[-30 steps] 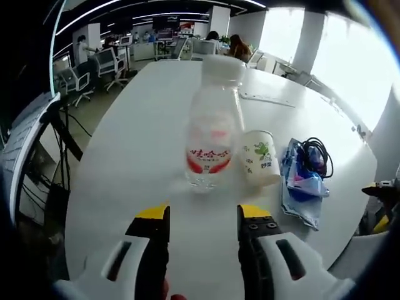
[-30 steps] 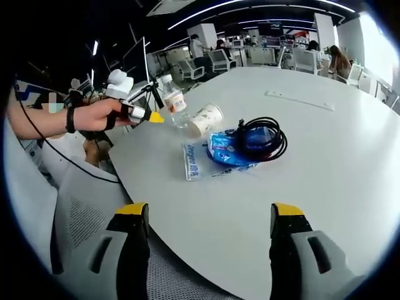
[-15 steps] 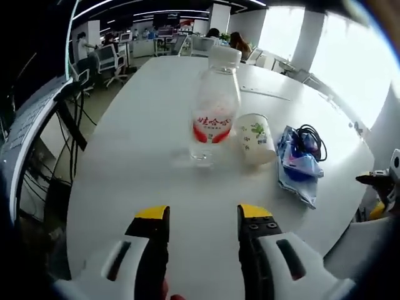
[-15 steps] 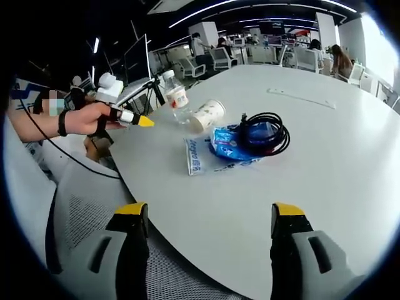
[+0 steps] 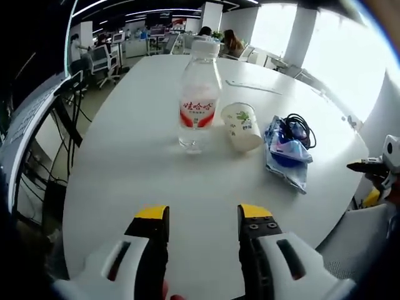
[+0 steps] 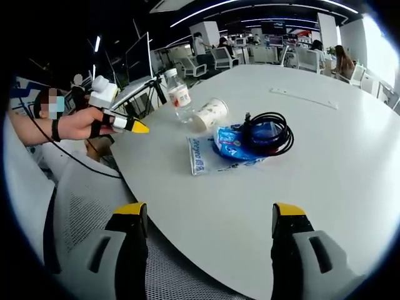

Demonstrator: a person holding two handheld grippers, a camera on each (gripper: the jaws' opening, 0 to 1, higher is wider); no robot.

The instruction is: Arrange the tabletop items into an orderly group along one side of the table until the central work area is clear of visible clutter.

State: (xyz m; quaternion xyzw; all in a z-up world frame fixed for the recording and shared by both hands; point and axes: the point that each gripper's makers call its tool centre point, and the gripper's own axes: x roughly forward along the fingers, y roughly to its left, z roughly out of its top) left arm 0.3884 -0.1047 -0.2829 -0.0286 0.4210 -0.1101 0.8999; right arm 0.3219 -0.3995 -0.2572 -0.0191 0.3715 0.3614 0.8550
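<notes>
Left gripper sat at frame bottom, jaws apart & empty; water bottle stood upper centre, touching paper cup, blue packet w/ black cable just right. Right gripper was released too, holding nothing. Judged: grouping looked nearly done on the table; next move prob. just a check or small nudge.

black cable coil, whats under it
The black cable coil lies on top of a blue plastic packet, which rests on the white table. The part of the packet beneath the coil is covered, so anything else under there cannot be seen.

Open office: white table, desk chairs, bright windows, ceiling strip lights.
</notes>
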